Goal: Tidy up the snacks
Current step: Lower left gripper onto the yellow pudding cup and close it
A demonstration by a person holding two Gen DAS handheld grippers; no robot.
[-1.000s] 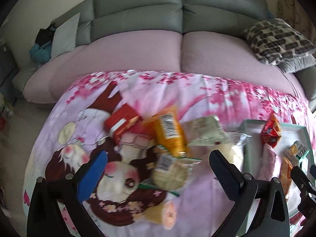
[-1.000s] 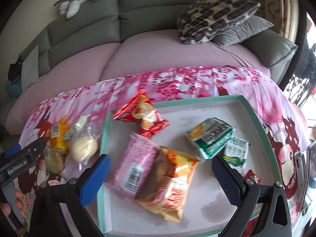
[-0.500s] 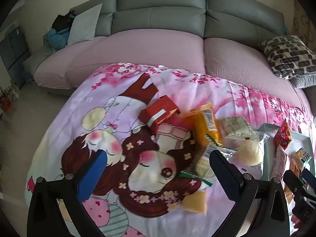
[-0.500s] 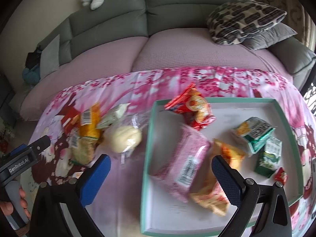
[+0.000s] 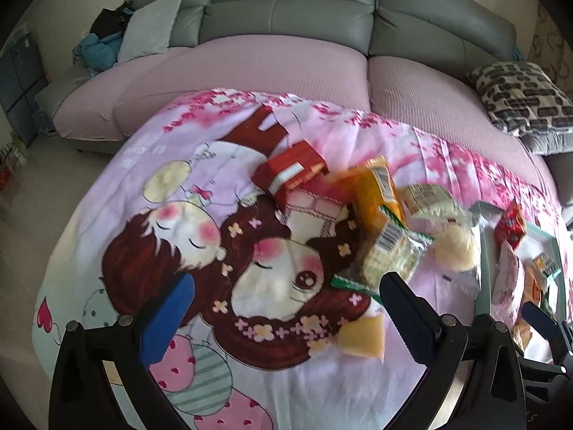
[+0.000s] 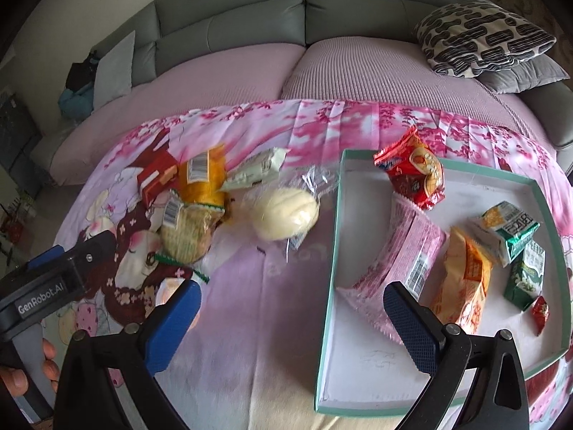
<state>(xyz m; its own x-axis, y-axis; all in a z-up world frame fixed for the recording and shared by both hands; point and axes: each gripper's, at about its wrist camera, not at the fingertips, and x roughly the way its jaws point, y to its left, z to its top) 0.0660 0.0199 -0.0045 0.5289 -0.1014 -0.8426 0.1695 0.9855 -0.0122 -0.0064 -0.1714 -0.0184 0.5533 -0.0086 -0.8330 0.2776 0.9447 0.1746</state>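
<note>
Loose snacks lie on the cartoon-print cloth: a red box (image 5: 290, 172), an orange pack (image 5: 376, 186), a round cracker pack (image 5: 390, 251), a wrapped pale bun (image 6: 283, 213), a pale green pack (image 6: 254, 172) and a yellow wedge (image 5: 361, 337). To their right, the teal-rimmed white tray (image 6: 335, 251) holds a red packet (image 6: 412, 175), a pink packet (image 6: 404, 251), an orange packet (image 6: 465, 276) and green-white packs (image 6: 508, 229). My left gripper (image 5: 286, 319) is open over the cloth, left of the pile. My right gripper (image 6: 292, 326) is open at the tray's left rim, holding nothing.
A grey sofa (image 5: 286, 10) with a pink seat cover (image 6: 358, 68) runs behind the cloth. A patterned cushion (image 6: 483, 36) lies at its right end and a grey cushion (image 5: 150, 36) at its left. Bare floor (image 5: 35, 197) is on the left. A hand (image 6: 21, 376) holds the left gripper.
Both grippers have moved left and stayed open. The right one went from over the tray's middle to its left rim. The left one now has the snack pile at its right.
</note>
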